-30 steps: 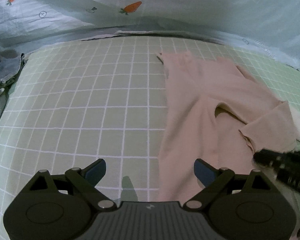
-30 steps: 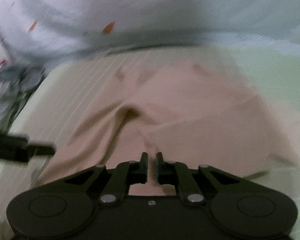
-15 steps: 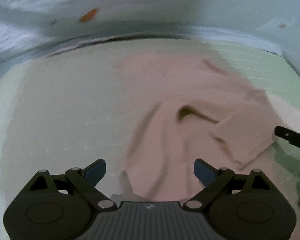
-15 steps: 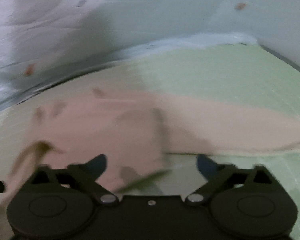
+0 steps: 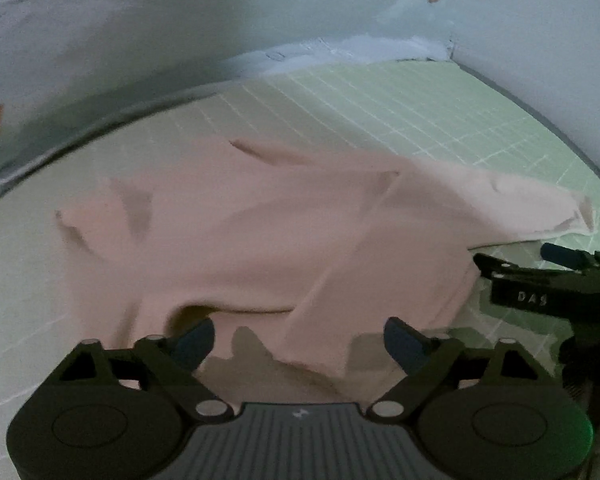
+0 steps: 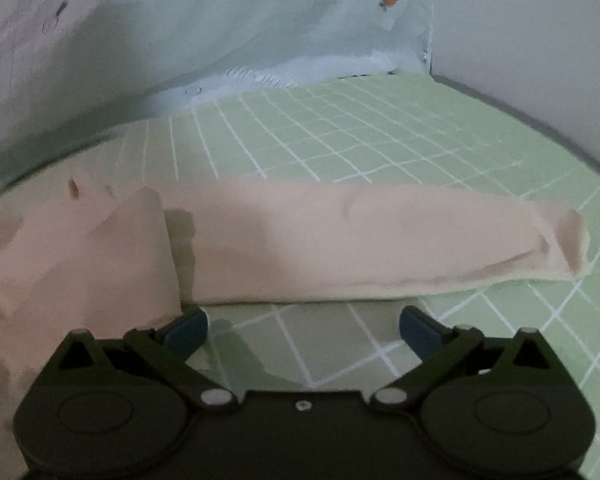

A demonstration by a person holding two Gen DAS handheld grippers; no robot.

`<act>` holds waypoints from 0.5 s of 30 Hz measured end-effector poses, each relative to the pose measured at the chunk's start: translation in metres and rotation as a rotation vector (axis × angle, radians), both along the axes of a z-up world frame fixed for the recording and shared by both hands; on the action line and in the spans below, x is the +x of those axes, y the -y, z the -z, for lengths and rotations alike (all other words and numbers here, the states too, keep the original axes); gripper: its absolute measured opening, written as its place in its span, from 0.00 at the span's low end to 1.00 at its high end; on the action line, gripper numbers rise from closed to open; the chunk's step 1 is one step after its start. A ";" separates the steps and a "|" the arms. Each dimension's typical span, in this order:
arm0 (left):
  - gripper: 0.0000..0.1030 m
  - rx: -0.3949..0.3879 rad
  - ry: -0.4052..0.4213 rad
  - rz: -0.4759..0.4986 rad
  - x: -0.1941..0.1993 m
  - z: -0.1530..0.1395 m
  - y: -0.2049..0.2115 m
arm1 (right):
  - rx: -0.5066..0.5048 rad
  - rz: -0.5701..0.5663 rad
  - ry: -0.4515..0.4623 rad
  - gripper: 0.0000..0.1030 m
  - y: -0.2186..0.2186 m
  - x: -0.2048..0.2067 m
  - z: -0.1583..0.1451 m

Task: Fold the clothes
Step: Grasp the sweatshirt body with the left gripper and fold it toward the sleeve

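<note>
A pale pink long-sleeved top [image 5: 260, 240] lies spread on the green checked mat [image 5: 420, 112]. One sleeve is folded across the body, its cuff near my left gripper. The other sleeve [image 6: 380, 240] stretches out to the right in the right wrist view. My left gripper [image 5: 300, 338] is open and empty, just above the near edge of the top. My right gripper [image 6: 304, 330] is open and empty over bare mat, in front of the stretched sleeve. It also shows at the right of the left wrist view [image 5: 548, 280].
A light blue sheet with small carrot prints [image 6: 260, 20] hangs behind the mat. A grey wall [image 6: 540, 40] borders the mat on the right. Bare mat [image 6: 380, 132] lies beyond the stretched sleeve.
My right gripper was shut on the sleeve cloth a second ago; it has let go, opened and swung right. My left gripper has swung right too and stayed open.
</note>
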State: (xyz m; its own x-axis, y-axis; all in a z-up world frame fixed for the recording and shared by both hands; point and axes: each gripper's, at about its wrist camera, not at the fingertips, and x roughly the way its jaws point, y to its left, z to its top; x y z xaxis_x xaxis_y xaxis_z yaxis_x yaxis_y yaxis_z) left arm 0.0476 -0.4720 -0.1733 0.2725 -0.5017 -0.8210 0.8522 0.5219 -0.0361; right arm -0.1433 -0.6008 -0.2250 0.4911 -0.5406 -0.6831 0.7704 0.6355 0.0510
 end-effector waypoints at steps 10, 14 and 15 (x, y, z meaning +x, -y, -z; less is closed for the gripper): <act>0.10 -0.005 -0.063 -0.018 0.012 0.017 0.007 | -0.070 -0.004 0.011 1.00 -0.006 -0.002 0.007; 0.02 -0.039 -0.114 -0.072 0.012 0.011 -0.007 | -0.075 -0.003 0.011 1.00 -0.006 -0.002 0.007; 0.02 -0.048 -0.118 -0.090 0.010 0.007 -0.011 | -0.076 -0.003 0.012 1.00 -0.006 -0.002 0.007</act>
State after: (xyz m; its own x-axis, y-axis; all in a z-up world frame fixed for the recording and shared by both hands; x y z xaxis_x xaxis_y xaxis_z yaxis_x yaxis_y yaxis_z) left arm 0.0572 -0.4606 -0.1807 0.2209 -0.5188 -0.8258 0.7905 0.5912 -0.1599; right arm -0.1454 -0.5945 -0.2319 0.5005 -0.5889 -0.6346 0.7682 0.6401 0.0118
